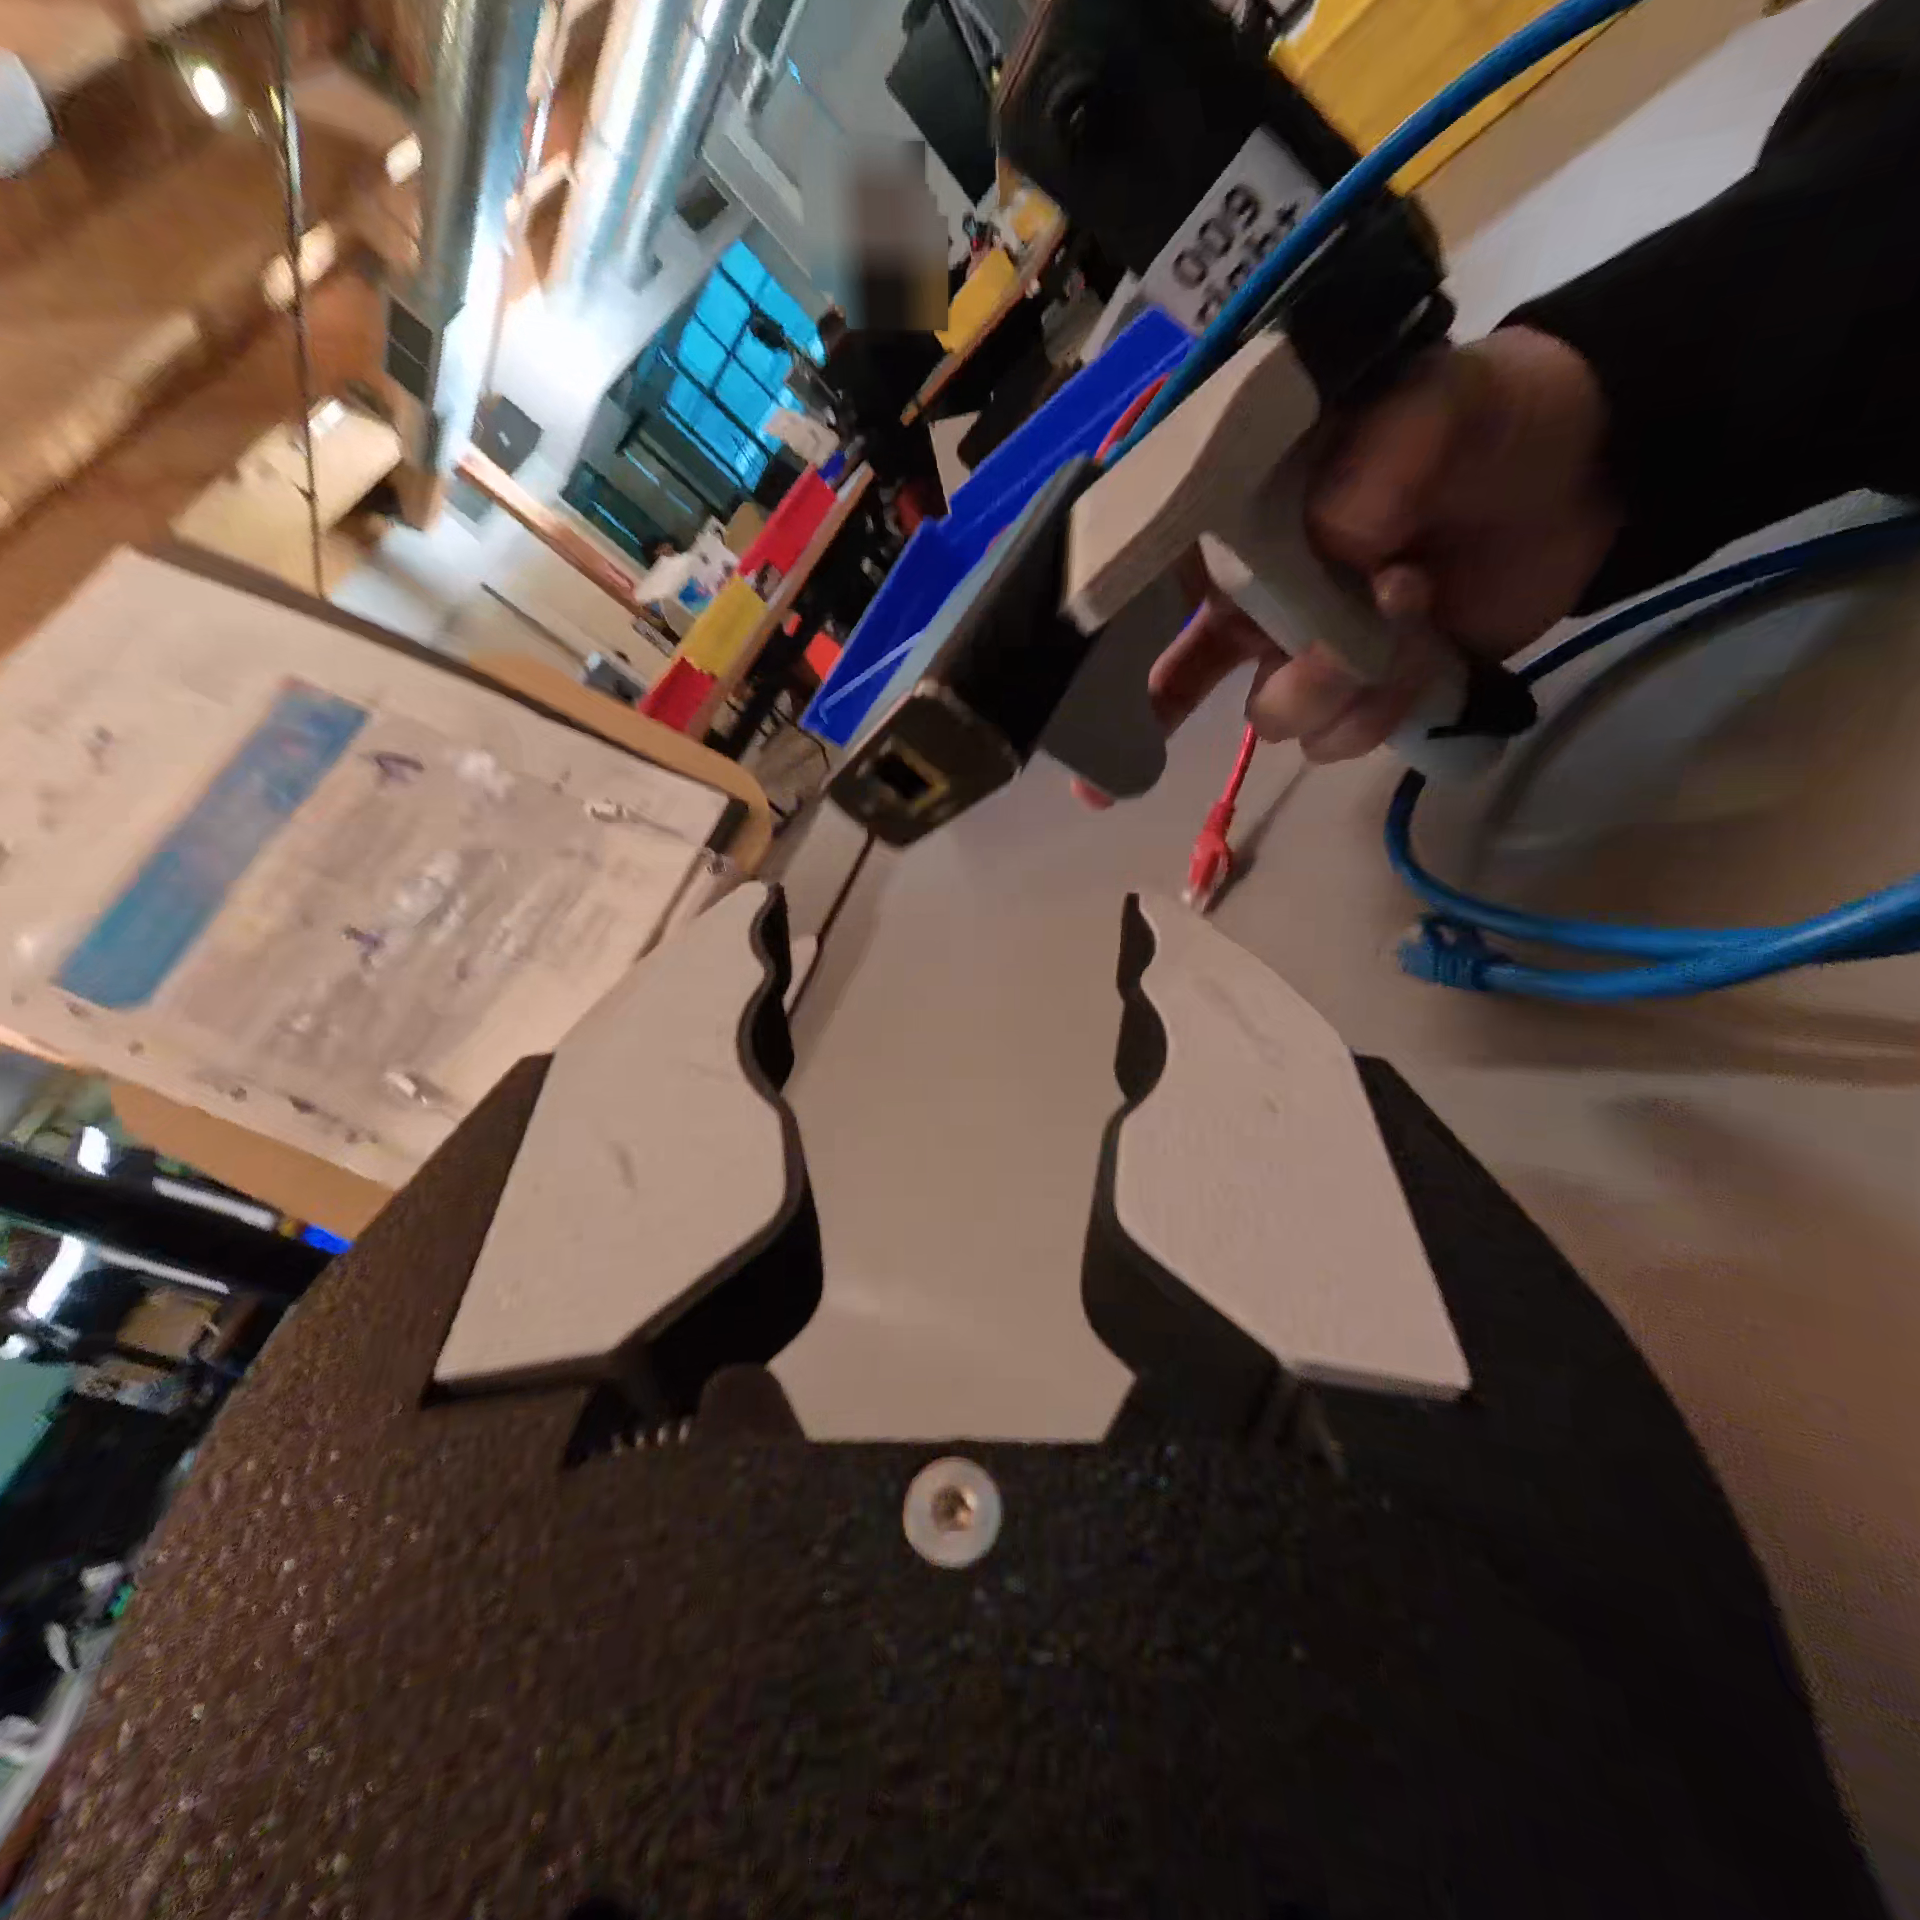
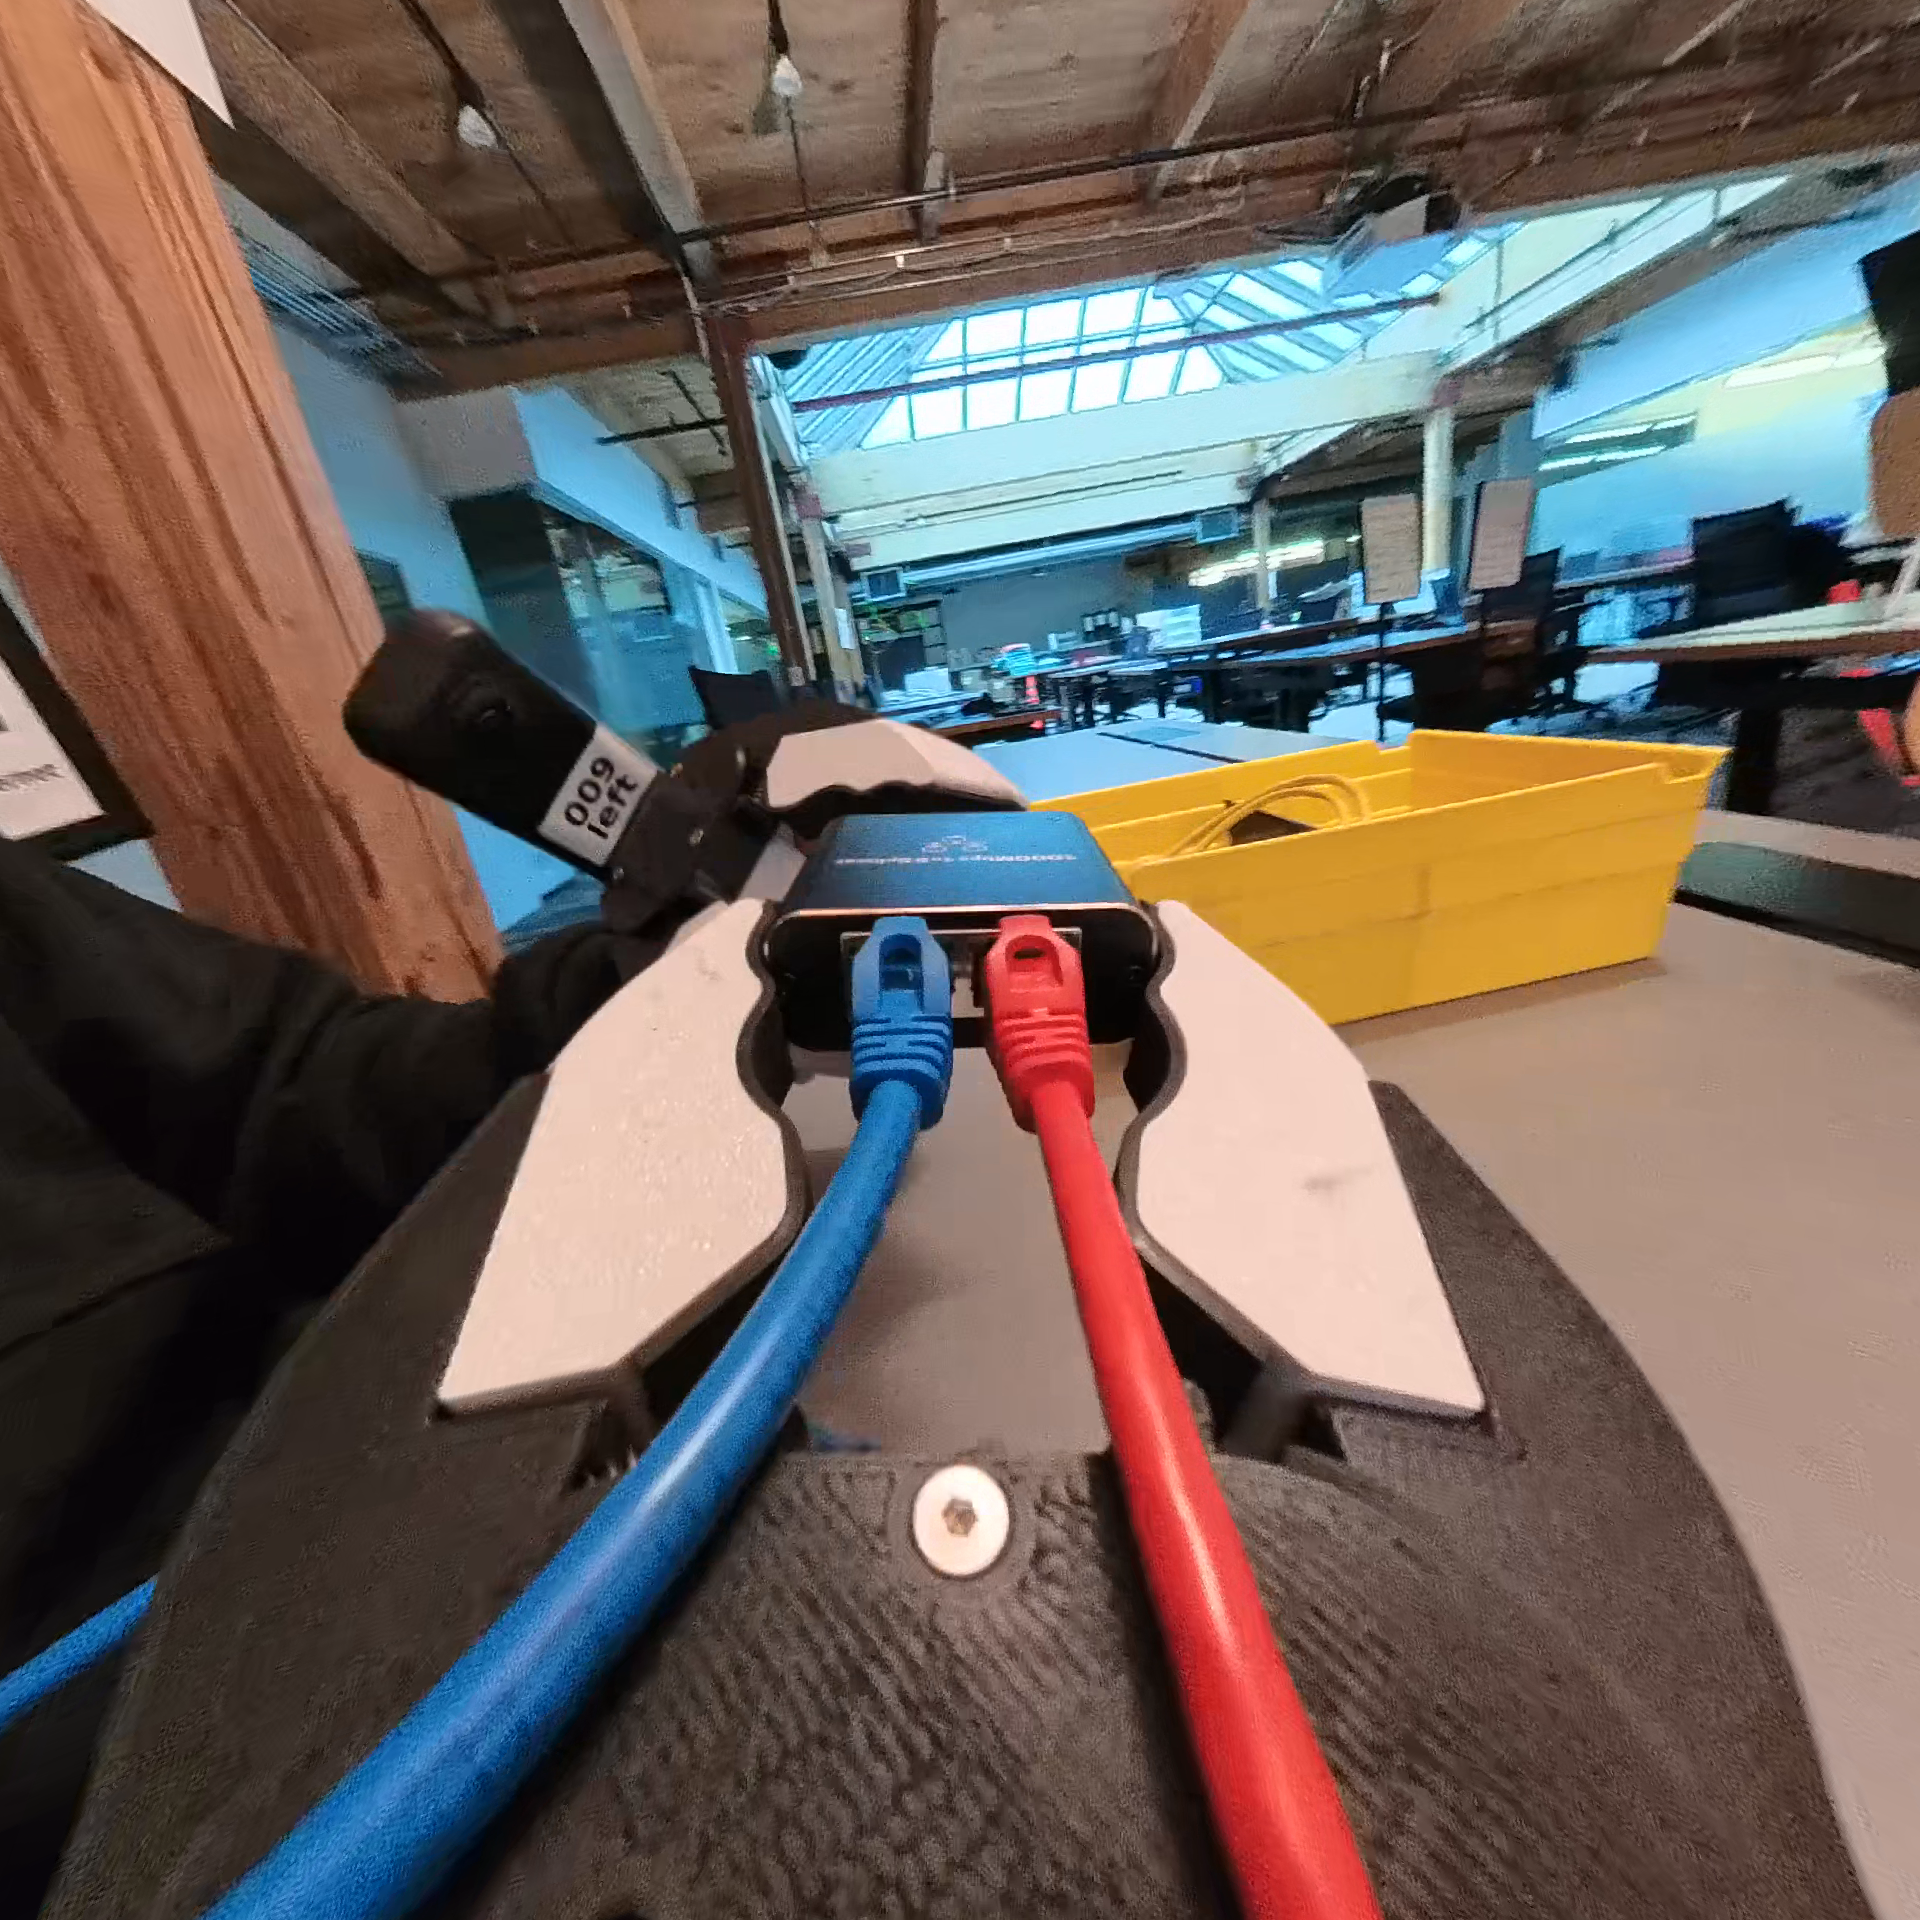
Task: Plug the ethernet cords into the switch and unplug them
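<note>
My right gripper point(image 2: 961, 935) is shut on the sides of a small dark blue switch point(image 2: 961, 862). A blue ethernet plug point(image 2: 899, 997) and a red ethernet plug point(image 2: 1039, 997) sit side by side in its near ports, and their cords run back over the gripper body. In the left wrist view the switch point(image 1: 935, 748) shows one empty port on its far face, held by the right gripper point(image 1: 1081, 644). My left gripper point(image 1: 951, 914) is open and empty, a short way in front of that face. A loose red plug point(image 1: 1210, 852) and a blue cord coil point(image 1: 1558, 935) lie on the table.
A yellow bin point(image 2: 1455, 883) with a yellow cable stands behind the switch on the right. A blue bin point(image 1: 987, 540) stands beyond the switch. A paper-covered box point(image 1: 312, 831) is at the left. A wooden post point(image 2: 156, 520) rises at the left. The table point(image 2: 1662, 1143) is grey.
</note>
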Demonstrator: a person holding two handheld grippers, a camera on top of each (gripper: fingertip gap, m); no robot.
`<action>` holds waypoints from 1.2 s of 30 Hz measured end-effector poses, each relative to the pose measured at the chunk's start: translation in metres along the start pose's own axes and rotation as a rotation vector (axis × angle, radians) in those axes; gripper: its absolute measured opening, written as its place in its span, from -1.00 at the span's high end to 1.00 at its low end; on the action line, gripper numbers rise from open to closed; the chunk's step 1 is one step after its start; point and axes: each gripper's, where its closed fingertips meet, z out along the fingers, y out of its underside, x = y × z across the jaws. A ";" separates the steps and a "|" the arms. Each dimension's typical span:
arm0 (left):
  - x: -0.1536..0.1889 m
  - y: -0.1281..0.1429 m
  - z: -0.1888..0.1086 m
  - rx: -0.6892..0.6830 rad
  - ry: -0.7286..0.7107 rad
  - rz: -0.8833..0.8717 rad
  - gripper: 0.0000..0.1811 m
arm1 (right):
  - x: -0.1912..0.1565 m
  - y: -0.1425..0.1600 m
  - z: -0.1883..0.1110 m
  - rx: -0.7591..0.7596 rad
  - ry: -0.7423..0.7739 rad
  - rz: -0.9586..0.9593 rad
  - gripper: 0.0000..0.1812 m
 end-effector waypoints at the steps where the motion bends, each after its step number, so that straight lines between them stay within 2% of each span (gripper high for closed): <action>1: 0.003 -0.005 0.003 0.024 -0.010 0.023 0.34 | -0.002 0.001 0.001 -0.002 -0.014 0.018 0.29; 5: 0.006 -0.018 0.009 0.067 -0.086 0.137 0.41 | -0.011 0.006 0.008 -0.019 -0.061 0.054 0.29; 7: 0.001 -0.022 0.007 0.080 -0.154 0.228 0.64 | -0.015 0.012 0.012 -0.046 -0.088 0.080 0.29; 14: 0.009 -0.023 0.003 0.035 -0.044 0.399 0.72 | -0.020 0.009 0.011 -0.018 -0.151 0.177 0.26; 16: 0.011 -0.027 0.001 0.039 -0.010 0.398 0.73 | -0.024 0.003 0.010 0.022 -0.176 0.189 0.25; 20: 0.015 -0.030 -0.003 0.032 0.072 0.386 0.74 | -0.027 0.009 0.008 -0.018 -0.196 0.162 0.18; 25: 0.018 -0.025 -0.009 0.025 0.148 0.358 0.74 | -0.036 0.018 0.011 -0.073 -0.244 0.162 0.28; 28: 0.018 -0.024 -0.012 0.049 0.152 0.350 0.74 | -0.036 0.022 0.013 -0.113 -0.249 0.190 0.28; 36: 0.015 -0.020 -0.013 0.029 0.144 0.388 0.74 | -0.034 0.023 0.016 -0.089 -0.248 0.280 0.29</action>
